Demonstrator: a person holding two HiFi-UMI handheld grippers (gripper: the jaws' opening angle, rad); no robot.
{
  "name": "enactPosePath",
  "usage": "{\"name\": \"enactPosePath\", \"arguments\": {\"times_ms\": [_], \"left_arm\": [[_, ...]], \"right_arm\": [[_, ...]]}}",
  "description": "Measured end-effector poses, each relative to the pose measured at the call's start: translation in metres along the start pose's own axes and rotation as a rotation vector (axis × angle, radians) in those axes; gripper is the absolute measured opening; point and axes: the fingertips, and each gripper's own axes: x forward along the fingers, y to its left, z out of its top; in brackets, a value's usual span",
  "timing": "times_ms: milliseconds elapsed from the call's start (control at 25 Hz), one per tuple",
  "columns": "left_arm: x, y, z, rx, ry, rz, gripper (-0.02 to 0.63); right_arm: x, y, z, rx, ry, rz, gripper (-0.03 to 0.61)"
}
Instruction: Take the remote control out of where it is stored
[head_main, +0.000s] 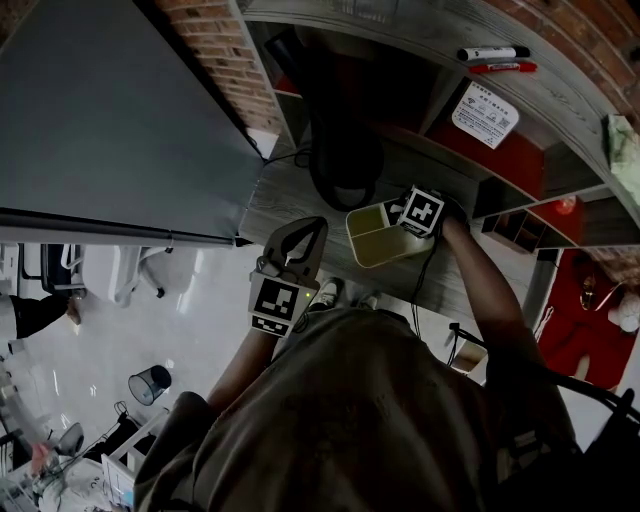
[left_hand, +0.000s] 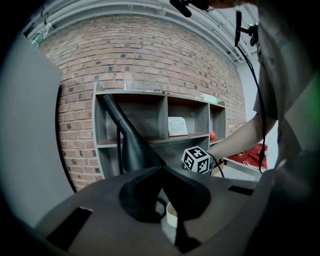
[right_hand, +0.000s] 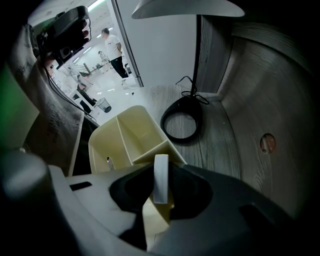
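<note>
Right gripper (right_hand: 161, 172) points steeply down into the cream desk box (right_hand: 127, 145), centre of the head view. Its jaws are clamped on the white remote control (right_hand: 161, 186), which stands upright in the box's near compartment, lower centre of the right gripper view. Left gripper (left_hand: 161, 169): jaws together, empty, off to the left. Step in hand, as judged: lift-out. Pull straight up along the remote's length with a firm grip, clear of the divider, so the light box does not ride up. Writing: white card (head_main: 485, 114) on the shelf, upper right of the head view, print too small to read; no brand legible on the remote.
</note>
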Motion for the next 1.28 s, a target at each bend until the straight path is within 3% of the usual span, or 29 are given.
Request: {"name": "enactPosePath", "arguments": {"times_ms": [680, 1000, 1280], "left_arm": [[-0.006, -0.007, 0.004, 0.020, -0.024, -0.019, 0.011], [-0.004, -0.008, 0.009, 0.031, -0.039, -0.031, 0.011], [0.006, -0.005, 0.023, 0.048, -0.064, -0.045, 0.011]], "right_arm": [[-0.049, 0.008, 0.007, 0.058, -0.110, -0.066, 0.081], [-0.095, 0.010, 0.005, 0.087, -0.194, -0.164, 0.081], [-0.148, 0.012, 0.007, 0.151, -0.350, -0.278, 0.081]]}}
